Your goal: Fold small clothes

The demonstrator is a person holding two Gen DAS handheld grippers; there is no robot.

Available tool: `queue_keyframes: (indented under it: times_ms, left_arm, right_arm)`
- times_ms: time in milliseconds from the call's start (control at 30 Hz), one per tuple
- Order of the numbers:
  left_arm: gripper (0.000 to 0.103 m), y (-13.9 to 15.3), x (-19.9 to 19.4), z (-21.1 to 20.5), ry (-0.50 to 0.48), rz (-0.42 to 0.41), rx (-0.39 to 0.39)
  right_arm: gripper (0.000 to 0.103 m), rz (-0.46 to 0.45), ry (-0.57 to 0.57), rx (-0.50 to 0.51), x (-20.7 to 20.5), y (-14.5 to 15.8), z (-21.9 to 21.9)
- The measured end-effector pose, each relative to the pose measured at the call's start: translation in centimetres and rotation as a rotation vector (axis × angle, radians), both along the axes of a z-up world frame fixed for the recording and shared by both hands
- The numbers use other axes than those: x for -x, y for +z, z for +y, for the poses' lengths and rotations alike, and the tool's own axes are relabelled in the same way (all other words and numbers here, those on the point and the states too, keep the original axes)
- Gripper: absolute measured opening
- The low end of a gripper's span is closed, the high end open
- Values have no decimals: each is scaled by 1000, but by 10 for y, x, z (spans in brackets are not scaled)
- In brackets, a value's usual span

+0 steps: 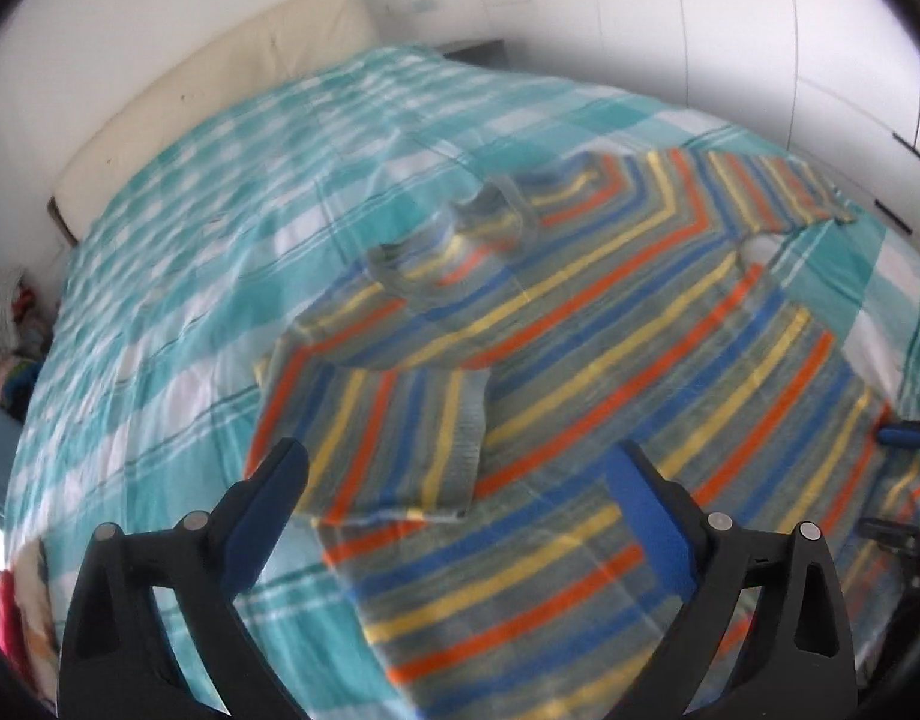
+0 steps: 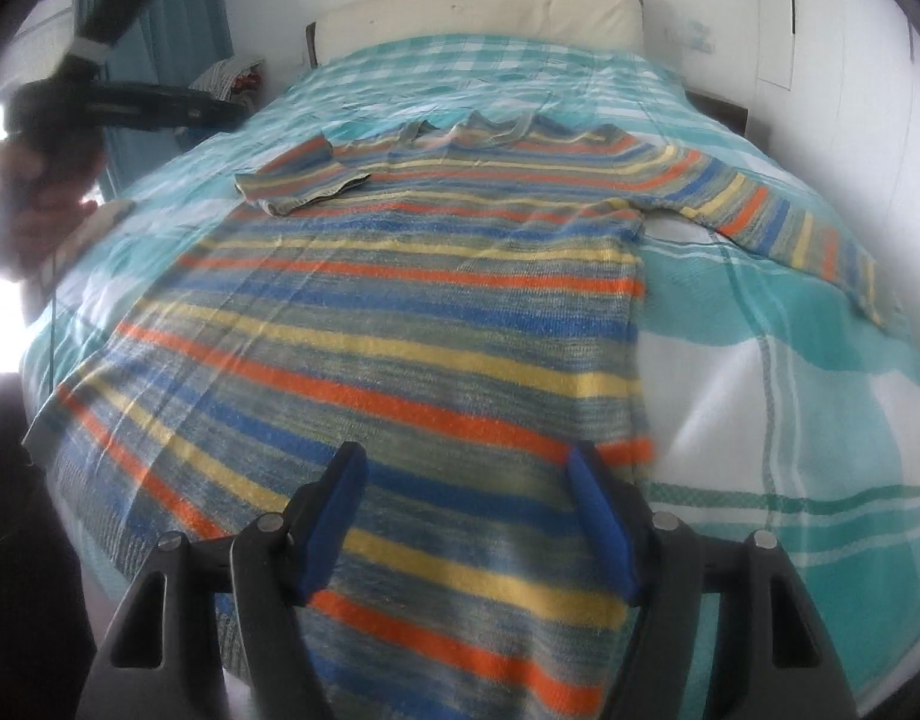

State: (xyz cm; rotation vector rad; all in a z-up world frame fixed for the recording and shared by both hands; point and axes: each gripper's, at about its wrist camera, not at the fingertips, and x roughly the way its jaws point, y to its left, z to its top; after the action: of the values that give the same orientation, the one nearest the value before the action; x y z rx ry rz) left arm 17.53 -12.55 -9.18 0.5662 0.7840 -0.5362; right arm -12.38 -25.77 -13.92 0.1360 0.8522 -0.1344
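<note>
Right wrist: striped sweater [image 2: 399, 312] on bed [image 2: 790, 390]

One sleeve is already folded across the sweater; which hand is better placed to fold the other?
Probably the right. The outstretched sleeve lies on the side of the right gripper, whose jaws are open and empty.

Striped sweater [image 2: 399, 330]: hem cut off by the lower frame edge behind the right gripper [image 2: 466, 516]. Left-wrist view is motion-blurred, stripes smeared. Hand [image 2: 33, 192] at the left edge is partly cropped. Bedside clutter [image 2: 231, 75] is too small to identify.
</note>
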Motion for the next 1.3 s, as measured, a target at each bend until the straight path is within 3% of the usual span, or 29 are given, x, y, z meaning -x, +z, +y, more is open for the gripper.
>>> queue_keyframes:
  times_ms: [167,233,267,300,333,433,500,567,667,733,833,967,1300]
  left_arm:
    - [73,-69,-48,1,84,179,-92]
    - [65,-77,-53,10,103,228,-30]
    - [29,-76,-53,12,115,229,-21]
    - [6,-72,-54,14,131,223,-35]
    - [5,-63,-54,20,147,226,-8]
    - [4,-24,-64,66,275,213,176]
    - [4,3,-77,125,433,216,347]
    - [4,15,-89,192,620,210,469]
    - [4,9,-96,269,841,189,478]
    - [4,-6,-95,297,912,204,447]
    - [3,-33,-90,315,947,263,441]
    - [3,-59,-84,326,998,322,499]
    - [7,-75,-86,339,1032,340,515]
  right_arm:
    - [71,7,20,25,-1,-4,5]
    - [72,4,15,16,-1,-4,5]
    - [72,3,13,10,-2,-4,4]
    - [72,3,10,7,-2,-4,3]
    - [72,2,8,4,-2,-5,3]
    - [72,0,7,6,-1,-4,4]
    - [72,-2,6,5,1,-5,5]
    - [72,0,6,8,1,-5,6]
    - [73,4,4,7,-1,-7,7]
    - [75,6,3,8,-2,-8,7]
    - [75,7,2,18,-3,-9,8]
    - [75,6,2,15,-2,-11,8]
    - [76,11,5,30,-3,-14,10]
